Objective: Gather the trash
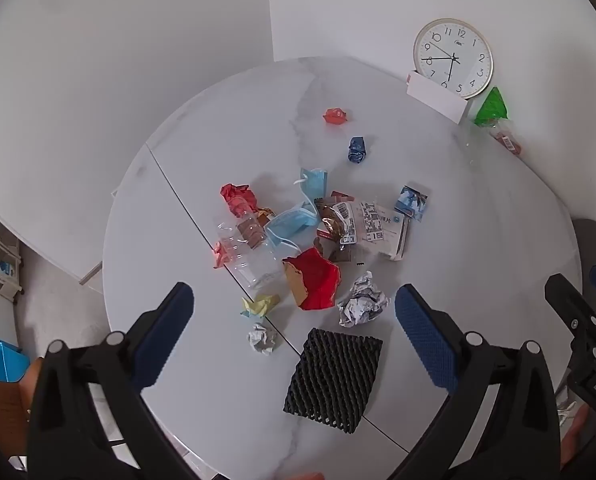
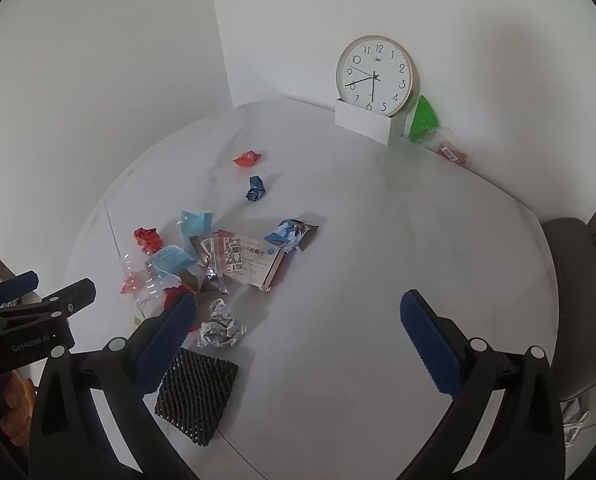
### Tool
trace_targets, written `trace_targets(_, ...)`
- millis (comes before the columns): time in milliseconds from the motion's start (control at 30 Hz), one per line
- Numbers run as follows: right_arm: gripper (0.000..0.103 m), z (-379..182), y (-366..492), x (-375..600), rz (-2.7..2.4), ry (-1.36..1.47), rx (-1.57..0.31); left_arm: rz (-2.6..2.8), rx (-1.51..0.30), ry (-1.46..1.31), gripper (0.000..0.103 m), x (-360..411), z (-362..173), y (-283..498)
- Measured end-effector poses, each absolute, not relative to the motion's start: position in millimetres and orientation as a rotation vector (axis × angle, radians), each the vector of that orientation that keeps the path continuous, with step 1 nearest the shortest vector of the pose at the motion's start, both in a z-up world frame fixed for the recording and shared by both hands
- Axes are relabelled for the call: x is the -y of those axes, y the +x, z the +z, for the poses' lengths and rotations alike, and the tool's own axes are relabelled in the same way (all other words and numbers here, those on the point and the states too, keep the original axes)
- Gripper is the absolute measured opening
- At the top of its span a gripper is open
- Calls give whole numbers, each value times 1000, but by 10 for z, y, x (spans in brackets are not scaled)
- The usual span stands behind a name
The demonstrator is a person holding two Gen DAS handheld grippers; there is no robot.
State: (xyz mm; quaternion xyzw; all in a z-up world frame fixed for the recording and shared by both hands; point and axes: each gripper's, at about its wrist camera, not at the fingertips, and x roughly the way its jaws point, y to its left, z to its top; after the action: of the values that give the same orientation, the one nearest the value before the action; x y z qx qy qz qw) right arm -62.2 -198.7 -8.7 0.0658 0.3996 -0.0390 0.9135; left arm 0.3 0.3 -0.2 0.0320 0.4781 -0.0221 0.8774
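You held left gripper (image 1: 293,312) and right gripper (image 2: 298,320) above table (image 2: 378,240), jaws wide apart, nothing between; trash (image 1: 314,236) lay heaped mid-table, black foam net (image 1: 334,380) nearest; no bin seen; step judged: approach, nothing collected yet; next move needs descent onto one piece, then closing.

Black left gripper (image 1: 293,312) frame — blue ribbed fingers (image 1: 426,340), silver screws, perhaps rivets.

Trash pile (image 1: 310,236) mid-table (image 1: 478,248), clock (image 1: 453,58) behind, foam net (image 1: 334,380) in front
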Motion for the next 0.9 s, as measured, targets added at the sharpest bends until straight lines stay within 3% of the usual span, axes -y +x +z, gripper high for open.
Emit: trace_targets(900,101,-110,-638,1988,-79,137,-825,-63,-1014,53,97,14,-30,-28)
